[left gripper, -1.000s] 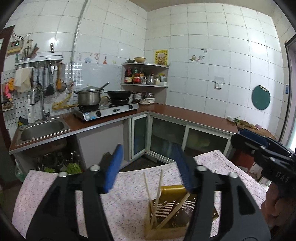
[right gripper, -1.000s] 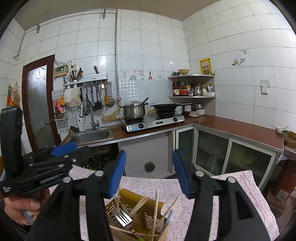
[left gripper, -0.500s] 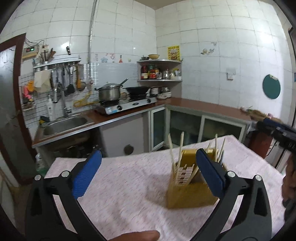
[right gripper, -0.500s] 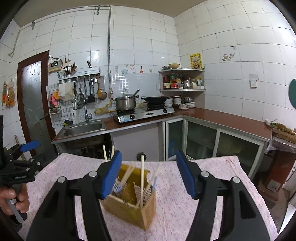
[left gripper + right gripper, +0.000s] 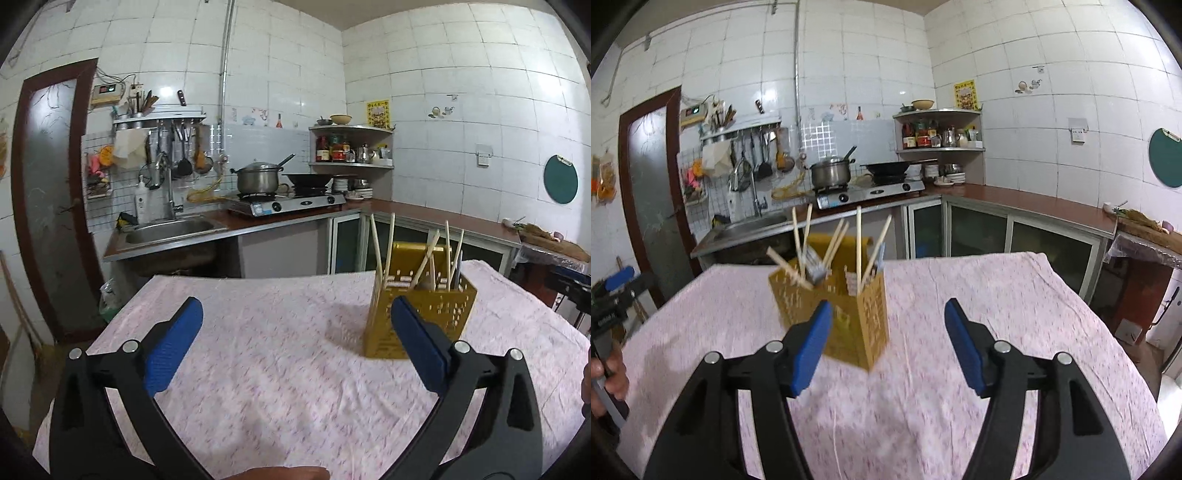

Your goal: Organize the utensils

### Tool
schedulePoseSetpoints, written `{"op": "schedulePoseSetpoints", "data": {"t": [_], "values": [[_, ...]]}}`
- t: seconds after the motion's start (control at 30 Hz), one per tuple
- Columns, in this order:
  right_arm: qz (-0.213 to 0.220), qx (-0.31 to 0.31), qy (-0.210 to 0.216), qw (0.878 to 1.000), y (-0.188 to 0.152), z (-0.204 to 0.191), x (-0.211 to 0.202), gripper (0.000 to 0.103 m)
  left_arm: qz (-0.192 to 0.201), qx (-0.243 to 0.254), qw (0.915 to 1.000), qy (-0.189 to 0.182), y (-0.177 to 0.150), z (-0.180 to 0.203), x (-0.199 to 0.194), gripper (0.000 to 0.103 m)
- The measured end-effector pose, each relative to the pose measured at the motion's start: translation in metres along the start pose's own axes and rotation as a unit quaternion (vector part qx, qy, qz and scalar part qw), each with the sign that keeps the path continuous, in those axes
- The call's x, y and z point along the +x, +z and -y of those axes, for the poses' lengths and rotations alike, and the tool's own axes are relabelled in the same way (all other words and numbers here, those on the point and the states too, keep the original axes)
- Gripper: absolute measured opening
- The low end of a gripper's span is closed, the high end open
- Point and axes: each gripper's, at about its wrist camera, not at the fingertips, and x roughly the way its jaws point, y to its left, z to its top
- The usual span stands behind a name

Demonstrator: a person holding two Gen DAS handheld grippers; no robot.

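Observation:
A gold perforated utensil holder (image 5: pixel 421 310) stands on the pink-clothed table (image 5: pixel 258 369), with several wooden chopsticks (image 5: pixel 380 243) and a metal utensil sticking up from it. It also shows in the right wrist view (image 5: pixel 846 317). My left gripper (image 5: pixel 295 339) is open and empty, to the left of and in front of the holder. My right gripper (image 5: pixel 886 343) is open and empty, just in front of the holder. A single chopstick (image 5: pixel 908 354) lies on the cloth between the right gripper's fingers.
A kitchen counter runs behind the table with a sink (image 5: pixel 170 229), a gas stove with a pot (image 5: pixel 258 177) and a wok (image 5: pixel 310 179), and a corner shelf (image 5: pixel 351 147). A dark door (image 5: pixel 48 206) stands at the left.
Both grippers have pulled back and lowered away from the holder, which now stands farther off on the cloth. Both stayed open; the left one spread wider.

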Motion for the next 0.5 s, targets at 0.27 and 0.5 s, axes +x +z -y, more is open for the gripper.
{"op": "schedulePoseSetpoints", "data": {"t": [0.27, 0.5], "values": [[0.013, 0.005, -0.001, 1.000, -0.038, -0.002, -0.037, 0.066, 0.002, 0.005, 0.9999, 0.009, -0.046, 0.004, -0.043, 0.098], [0.040, -0.028, -0.022, 0.999, -0.075, -0.014, -0.060, 0.067, 0.023, 0.014, 0.9994, 0.020, -0.087, 0.007, -0.070, 0.098]]}}
